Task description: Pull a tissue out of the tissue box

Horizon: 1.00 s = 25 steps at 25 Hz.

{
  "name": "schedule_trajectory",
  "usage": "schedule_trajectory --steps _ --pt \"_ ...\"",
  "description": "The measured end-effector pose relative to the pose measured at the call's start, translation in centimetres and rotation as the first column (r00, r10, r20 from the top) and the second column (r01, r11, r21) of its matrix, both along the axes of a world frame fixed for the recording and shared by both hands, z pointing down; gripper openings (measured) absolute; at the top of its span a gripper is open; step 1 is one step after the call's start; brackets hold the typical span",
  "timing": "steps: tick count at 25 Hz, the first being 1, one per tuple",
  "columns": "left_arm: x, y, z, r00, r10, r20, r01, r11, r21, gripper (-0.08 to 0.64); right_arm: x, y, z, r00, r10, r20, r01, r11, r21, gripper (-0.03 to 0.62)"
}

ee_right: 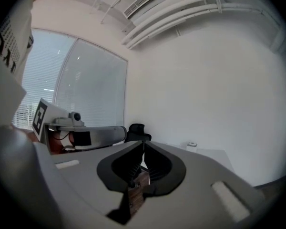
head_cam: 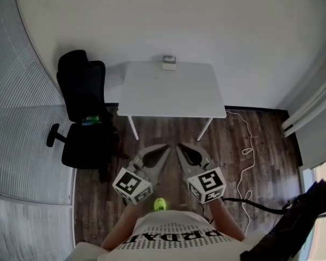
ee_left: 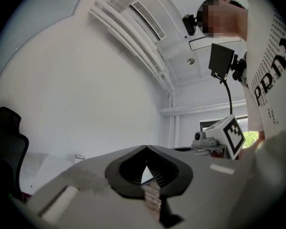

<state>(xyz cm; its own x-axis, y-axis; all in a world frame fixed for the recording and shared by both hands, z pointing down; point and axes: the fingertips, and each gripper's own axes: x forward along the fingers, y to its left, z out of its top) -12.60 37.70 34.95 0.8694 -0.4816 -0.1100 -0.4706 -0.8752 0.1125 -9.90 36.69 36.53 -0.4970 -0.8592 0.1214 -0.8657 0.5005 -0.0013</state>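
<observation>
The tissue box [head_cam: 169,62] sits at the far edge of the white counter [head_cam: 174,99], about midway along that edge and upright. It is too small here to tell its long axis, or whether a tissue stands up out of its top. The counter's whole near part lies between the tissue box and the person, and beyond that there is a stretch of wooden floor [head_cam: 168,129].

Both tools are held over that floor, well apart from the tissue box and close to the person's body. They are angled inward so that their tips nearly meet. The left tool [head_cam: 166,146] has its jaws drawn together at the tip with nothing between them. The right tool [head_cam: 179,146] is also closed and empty.

The tissue box lies straight ahead of the pair, almost on the line between the two tips, so neither hand looks clearly nearer. It shows left of the jaws in the left gripper view [ee_left: 79,157] and right of them in the right gripper view [ee_right: 192,145]. I judge the next step to be a long forward reach, with one tool opened first.

A black office chair [head_cam: 81,110] stands off to the tissue box's left, and a pale cable [head_cam: 247,151] trails on the floor to its right.
</observation>
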Motion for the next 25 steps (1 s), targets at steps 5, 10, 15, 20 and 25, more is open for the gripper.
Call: schedule_trajectory --steps 5,10,15,20,25 --pt "-0.8 -0.8 1.0 1.000 0.015 0.005 -0.015 0.999 -0.029 -0.008 -0.6 -1.0 0.7 1.000 0.009 -0.003 -0.009 1.000 -0.023 0.021" --pt "-0.3 -2.2 1.7 1.000 0.022 0.018 -0.021 0.998 -0.059 -0.008 -0.4 -2.7 1.3 1.000 -0.005 0.001 0.006 0.999 -0.046 0.029" --pt "1.2 -4.1 1.6 1.000 0.007 0.029 -0.006 0.998 -0.058 -0.008 0.7 -4.5 1.7 0.999 -0.041 -0.006 0.040 0.997 -0.064 0.054" --pt "3.2 -6.6 1.0 1.000 -0.004 0.028 0.005 0.999 -0.052 -0.008 2.9 -7.3 0.9 0.999 -0.054 0.003 0.054 0.997 -0.049 0.054" --pt "4.8 -9.1 1.2 0.999 -0.021 0.029 0.023 0.998 -0.061 -0.008 4.6 -9.7 1.1 0.998 -0.067 0.007 0.068 0.996 -0.055 0.054"
